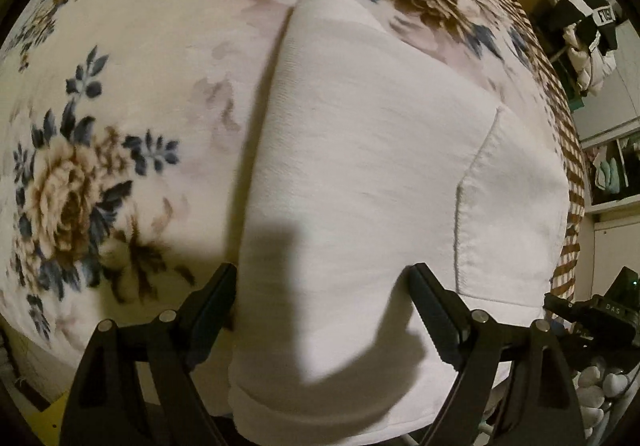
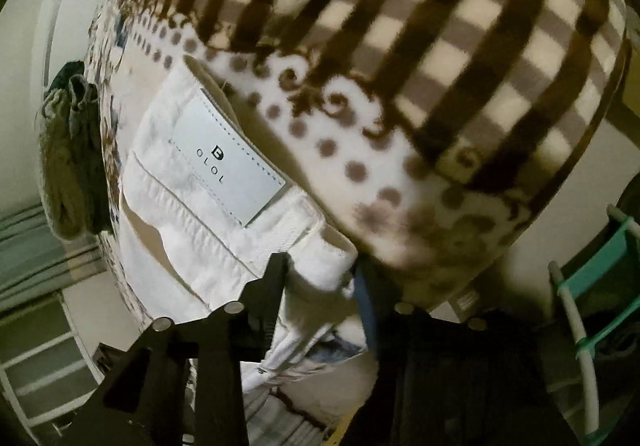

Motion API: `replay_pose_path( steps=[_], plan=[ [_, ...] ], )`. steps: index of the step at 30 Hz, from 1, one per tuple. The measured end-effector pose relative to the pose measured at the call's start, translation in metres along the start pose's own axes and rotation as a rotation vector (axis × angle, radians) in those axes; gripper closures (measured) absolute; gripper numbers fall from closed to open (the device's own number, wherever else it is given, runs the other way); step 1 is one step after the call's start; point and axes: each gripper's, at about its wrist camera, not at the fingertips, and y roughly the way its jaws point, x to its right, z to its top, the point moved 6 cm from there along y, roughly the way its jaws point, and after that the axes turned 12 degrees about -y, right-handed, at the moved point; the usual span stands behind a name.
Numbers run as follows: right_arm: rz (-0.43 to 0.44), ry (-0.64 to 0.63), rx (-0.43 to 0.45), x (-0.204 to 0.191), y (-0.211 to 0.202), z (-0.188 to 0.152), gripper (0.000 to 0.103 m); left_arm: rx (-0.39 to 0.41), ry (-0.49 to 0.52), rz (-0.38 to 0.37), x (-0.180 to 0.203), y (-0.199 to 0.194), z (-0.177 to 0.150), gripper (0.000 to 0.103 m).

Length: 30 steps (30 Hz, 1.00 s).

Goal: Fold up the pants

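Denim, white and stiffish, so the pants [image 1: 360, 173] lying folded on the floral bed [image 1: 120, 65] should crease cleanly; my left gripper [image 1: 324, 310] gapes above them, my right gripper [image 2: 320, 278] straddles the waistband [image 2: 224, 205], grip uncertain.

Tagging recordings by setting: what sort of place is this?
Probably a bedroom at home: white pants lie on a floral fleece blanket that looks like a bed cover, and clothes hang nearby.

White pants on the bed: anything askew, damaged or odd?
Nothing stands out. The white pants lie folded and flat on the floral blanket, no tears or stains visible. The waistband with its label sits at the blanket's checked border. The dark patch on the fabric is only a shadow.
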Motion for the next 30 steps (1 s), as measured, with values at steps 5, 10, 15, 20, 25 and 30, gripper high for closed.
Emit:
replay_pose_path(
  steps=[5,10,15,20,25,30],
  plan=[
    [-0.027,-0.029,0.008,-0.001,-0.004,-0.005,0.072,-0.001,-0.007,-0.011,0.005,0.004,-0.001,0.017],
    [-0.060,-0.076,0.053,-0.015,-0.015,-0.004,0.082,-0.006,-0.014,-0.023,0.004,0.002,-0.004,0.017],
    [-0.173,-0.179,0.077,-0.023,-0.025,-0.014,0.084,-0.019,-0.052,-0.048,-0.008,-0.005,-0.007,0.017],
    [-0.079,-0.071,0.028,-0.016,-0.020,-0.011,0.075,-0.027,-0.087,-0.090,-0.012,-0.016,0.006,0.017],
    [0.109,0.009,0.048,-0.023,-0.040,-0.027,0.043,0.016,-0.138,-0.175,-0.012,-0.022,0.055,0.017],
    [0.236,0.074,-0.013,-0.031,0.003,-0.046,0.043,-0.023,-0.176,-0.274,-0.006,0.008,0.098,0.017]
  ],
)
